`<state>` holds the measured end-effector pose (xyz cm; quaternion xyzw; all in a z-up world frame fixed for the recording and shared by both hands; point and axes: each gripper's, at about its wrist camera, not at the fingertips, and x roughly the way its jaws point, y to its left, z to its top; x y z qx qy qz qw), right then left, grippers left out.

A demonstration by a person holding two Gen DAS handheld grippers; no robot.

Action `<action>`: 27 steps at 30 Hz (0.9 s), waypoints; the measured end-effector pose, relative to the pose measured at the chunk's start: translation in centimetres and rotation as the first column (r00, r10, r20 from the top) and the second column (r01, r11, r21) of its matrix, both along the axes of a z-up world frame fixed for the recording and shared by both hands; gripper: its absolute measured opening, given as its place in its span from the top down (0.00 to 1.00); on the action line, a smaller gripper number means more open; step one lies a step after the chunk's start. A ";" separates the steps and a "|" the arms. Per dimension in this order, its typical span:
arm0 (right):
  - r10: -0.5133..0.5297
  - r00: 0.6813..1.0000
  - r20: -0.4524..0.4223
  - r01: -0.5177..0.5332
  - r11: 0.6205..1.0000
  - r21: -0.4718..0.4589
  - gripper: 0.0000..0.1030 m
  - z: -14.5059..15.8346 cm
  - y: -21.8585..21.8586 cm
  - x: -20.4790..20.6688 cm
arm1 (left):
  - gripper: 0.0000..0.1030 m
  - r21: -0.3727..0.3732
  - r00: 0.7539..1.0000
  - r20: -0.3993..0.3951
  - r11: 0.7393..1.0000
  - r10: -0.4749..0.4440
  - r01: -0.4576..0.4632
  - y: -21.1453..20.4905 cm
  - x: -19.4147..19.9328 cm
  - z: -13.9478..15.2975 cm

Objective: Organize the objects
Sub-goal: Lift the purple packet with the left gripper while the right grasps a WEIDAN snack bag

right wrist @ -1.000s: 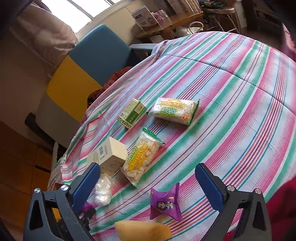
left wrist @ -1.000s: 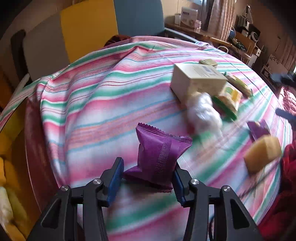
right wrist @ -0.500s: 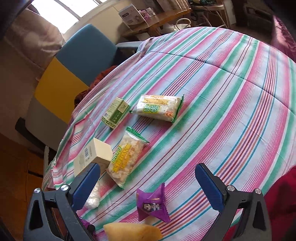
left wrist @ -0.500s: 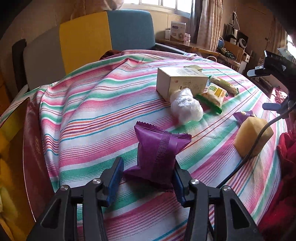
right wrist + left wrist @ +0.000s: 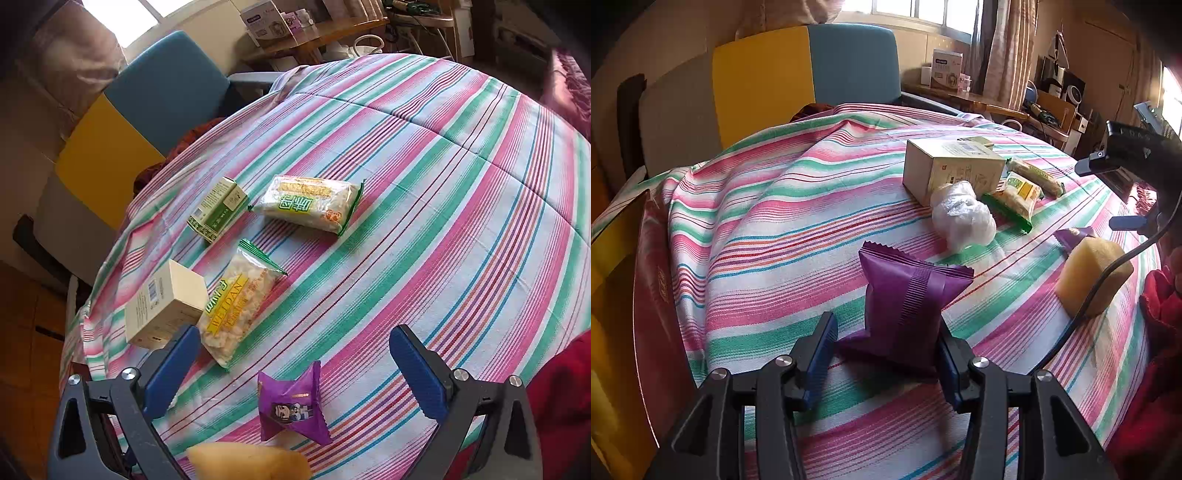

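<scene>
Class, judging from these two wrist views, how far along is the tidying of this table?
Early. Nothing looks sorted yet. In hand: the left gripper holds the purple packet. Left: beige box, green box, two snack bags, still scattered; the right gripper is open, empty.

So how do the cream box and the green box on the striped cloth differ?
The cream box is the bigger of the two; the green box is smaller and slimmer. The cream box is plain pale card with a barcode; the green box has green printed panels. The cream box lies against the yellow snack bag; the green box sits next to the white-and-green packet. Both are closed cartons lying on the striped cloth.
</scene>
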<state>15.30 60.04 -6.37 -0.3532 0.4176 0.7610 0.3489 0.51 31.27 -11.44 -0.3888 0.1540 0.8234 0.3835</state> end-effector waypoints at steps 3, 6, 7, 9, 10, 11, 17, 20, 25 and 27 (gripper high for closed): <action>0.004 1.000 0.017 -0.004 1.000 0.003 0.00 -0.2 0.0 -0.2 | 0.51 0.004 1.000 0.000 1.000 0.000 0.000 0.0 0.1 0.0; 0.020 1.000 0.017 -0.020 1.000 -0.007 0.00 -0.3 -0.1 -0.6 | 0.51 0.013 1.000 0.008 1.000 0.000 0.000 -0.2 0.0 0.0; 0.028 0.999 0.019 -0.028 1.000 -0.009 0.00 -0.3 -0.1 -0.9 | 0.51 0.014 1.000 0.008 1.000 -0.001 0.001 -0.2 -0.1 -0.1; 0.029 0.999 0.031 -0.028 0.999 -0.020 0.03 -0.4 0.2 -1.5 | 0.51 0.018 1.000 0.011 1.000 -0.001 0.001 -0.2 -0.1 -0.1; 0.021 0.999 0.036 -0.021 0.999 -0.026 0.04 -0.5 0.5 -2.0 | 0.51 0.022 1.000 0.014 1.000 -0.001 0.001 -0.3 -0.1 -0.1; 0.016 0.999 0.041 -0.015 0.999 -0.031 0.07 -0.6 0.8 -2.6 | 0.51 0.025 1.000 0.017 1.000 -0.001 0.001 -0.3 -0.2 -0.1; 0.012 0.993 0.115 -0.002 0.996 -0.089 0.15 -2.8 2.4 -7.7 | 0.51 0.031 1.000 0.022 1.000 -0.002 0.001 -0.3 -0.3 -0.1; 0.013 0.990 0.143 -0.001 0.996 -0.088 0.13 -3.5 2.7 -9.6 | 0.51 0.032 1.000 0.023 0.999 -0.002 0.001 -0.3 -0.3 -0.1; 0.160 0.941 0.299 -0.170 0.985 0.009 0.42 -3.4 1.3 -11.9 | 0.51 0.033 1.000 0.023 0.999 -0.002 0.001 -0.3 -0.3 -0.1; 0.248 0.904 0.348 -0.275 0.961 0.031 0.52 -3.3 0.4 -11.8 | 0.51 0.030 1.000 0.020 1.000 -0.001 0.001 -0.3 -0.3 -0.2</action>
